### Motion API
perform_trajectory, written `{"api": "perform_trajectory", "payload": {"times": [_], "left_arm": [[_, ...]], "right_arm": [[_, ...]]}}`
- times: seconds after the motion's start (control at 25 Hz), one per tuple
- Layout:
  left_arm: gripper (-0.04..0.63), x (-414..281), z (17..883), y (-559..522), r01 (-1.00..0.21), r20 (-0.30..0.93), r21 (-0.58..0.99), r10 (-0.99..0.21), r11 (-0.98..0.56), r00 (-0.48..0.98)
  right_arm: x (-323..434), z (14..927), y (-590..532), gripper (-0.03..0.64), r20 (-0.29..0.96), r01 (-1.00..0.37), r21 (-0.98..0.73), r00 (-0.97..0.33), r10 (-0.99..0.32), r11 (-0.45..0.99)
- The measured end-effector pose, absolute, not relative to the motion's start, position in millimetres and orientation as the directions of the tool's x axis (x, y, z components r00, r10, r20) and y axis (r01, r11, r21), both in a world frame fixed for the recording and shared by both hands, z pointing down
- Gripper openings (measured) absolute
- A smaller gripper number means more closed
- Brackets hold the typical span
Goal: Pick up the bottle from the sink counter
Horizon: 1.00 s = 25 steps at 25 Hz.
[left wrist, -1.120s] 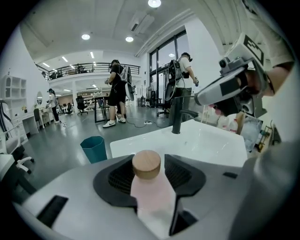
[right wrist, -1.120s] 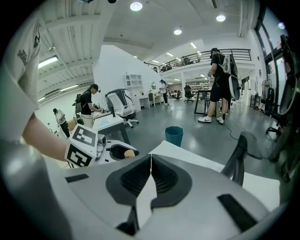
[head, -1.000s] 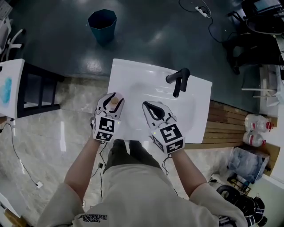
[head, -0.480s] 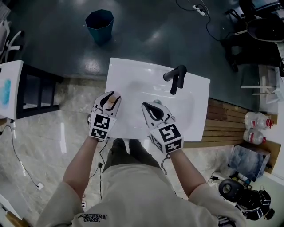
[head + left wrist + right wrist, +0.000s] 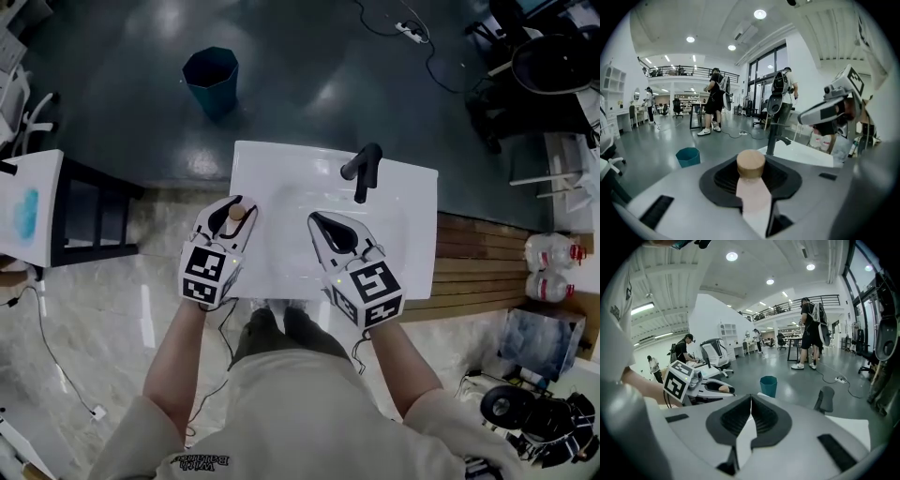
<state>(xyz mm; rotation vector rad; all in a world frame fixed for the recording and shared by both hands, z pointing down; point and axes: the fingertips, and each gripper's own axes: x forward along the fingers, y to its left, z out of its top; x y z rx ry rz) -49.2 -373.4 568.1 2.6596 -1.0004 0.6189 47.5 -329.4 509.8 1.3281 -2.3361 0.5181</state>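
A pale pink bottle [image 5: 752,194] with a round wooden cap [image 5: 238,213] stands upright between the jaws of my left gripper [image 5: 236,205], which is shut on its body. It is over the front left corner of the white sink counter [image 5: 412,187]. The bottle's base is hidden by the gripper, so I cannot tell whether it still touches the counter. My right gripper [image 5: 315,218] hovers over the basin near the front edge. Its jaws [image 5: 750,397] are shut with nothing between them.
A black faucet [image 5: 361,170] rises at the back of the basin. A teal bin [image 5: 210,75] stands on the dark floor beyond the counter. A white table [image 5: 28,206] is at the left, large water bottles [image 5: 553,267] at the right. People stand far off.
My left gripper's jaws have narrowed onto the bottle and drawn slightly toward the counter's front left corner. The right gripper has barely moved. The head camera has shifted a little.
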Motion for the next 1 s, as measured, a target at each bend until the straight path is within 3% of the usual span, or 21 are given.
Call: {"api": "perform_trajectory", "payload": {"times": [0.36, 0.72, 1.0], "left_arm": [[0.118, -41, 458, -351, -0.576, 0.390, -0.090, -0.561, -0.812, 0.730], [0.118, -40, 398, -296, -0.536, 0.346, -0.105, -0.536, -0.838, 0.770], [0.118, -39, 395, -261, -0.522, 0.342, -0.080, -0.515, -0.849, 0.786]], "right_arm": [[58, 423, -309, -0.003, 0.367, -0.897, -0.042, -0.423, -0.828, 0.440], [74, 357, -265, -0.003, 0.268, -0.908, 0.056, -0.386, -0.883, 0.414], [78, 363, -246, -0.003, 0.298, -0.906, 0.076, -0.379, -0.876, 0.417]]}}
